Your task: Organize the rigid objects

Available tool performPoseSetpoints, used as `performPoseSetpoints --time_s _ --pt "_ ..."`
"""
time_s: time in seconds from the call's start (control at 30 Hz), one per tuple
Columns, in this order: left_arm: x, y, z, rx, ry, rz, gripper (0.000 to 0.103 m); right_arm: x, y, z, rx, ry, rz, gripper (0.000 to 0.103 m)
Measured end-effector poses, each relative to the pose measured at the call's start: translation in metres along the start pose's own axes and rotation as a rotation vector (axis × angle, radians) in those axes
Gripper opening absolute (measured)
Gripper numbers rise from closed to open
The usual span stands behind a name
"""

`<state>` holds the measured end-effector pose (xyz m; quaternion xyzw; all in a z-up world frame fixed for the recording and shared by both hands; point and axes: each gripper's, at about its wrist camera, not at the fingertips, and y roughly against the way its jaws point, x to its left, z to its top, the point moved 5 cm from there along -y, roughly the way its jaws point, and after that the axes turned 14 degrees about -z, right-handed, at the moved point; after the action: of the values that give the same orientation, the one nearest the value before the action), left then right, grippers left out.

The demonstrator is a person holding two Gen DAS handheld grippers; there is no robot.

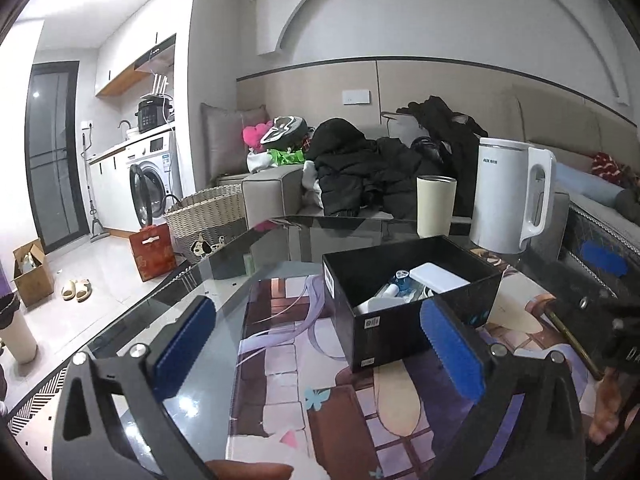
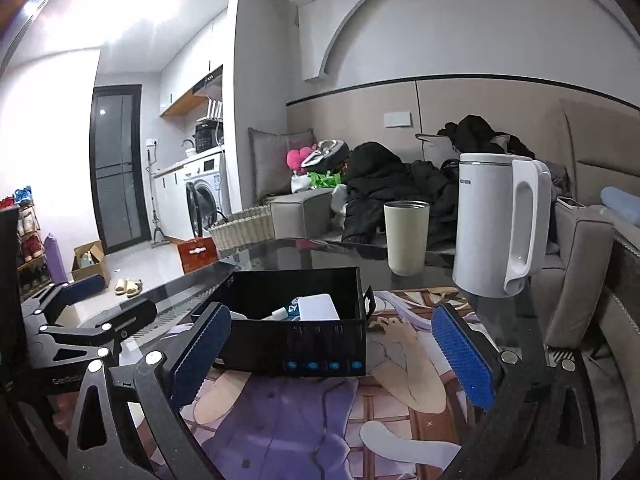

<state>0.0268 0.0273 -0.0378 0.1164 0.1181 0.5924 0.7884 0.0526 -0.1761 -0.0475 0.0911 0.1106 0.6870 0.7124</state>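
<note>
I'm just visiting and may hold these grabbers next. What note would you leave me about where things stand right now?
Left gripper: open, empty.
Right gripper: open, empty.
Both point at the black box on the glass table.
Done: a white flat case and small white and blue items lie in the box.
Left: only the cream tumbler and white kettle stand outside; possibly nothing.

table (image 1: 224, 280): glossy glass | box (image 2: 304, 344): matt black | kettle (image 2: 480, 232): smooth white plastic

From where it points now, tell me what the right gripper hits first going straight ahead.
Probably the black box: it sits dead ahead between the open right gripper fingers, on the table. Depth is hard to judge.
</note>
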Motion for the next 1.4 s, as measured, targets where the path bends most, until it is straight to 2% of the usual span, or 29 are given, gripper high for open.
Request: performPoseSetpoints --time_s 0.27,0.6,1.4 --pt "-0.003 0.000 0.000 0.008 -0.002 -0.012 0.103 0.001 -0.008 -0.008 0.056 0.013 -0.016 0.102" --pt "-0.007 0.000 0.000 0.012 -0.008 -0.021 0.103 0.003 -0.006 -0.007 0.045 0.017 -0.018 0.102" --pt "-0.010 -0.007 -0.005 0.058 0.006 -0.027 0.103 0.003 -0.016 -0.017 0.104 0.021 -0.022 0.102"
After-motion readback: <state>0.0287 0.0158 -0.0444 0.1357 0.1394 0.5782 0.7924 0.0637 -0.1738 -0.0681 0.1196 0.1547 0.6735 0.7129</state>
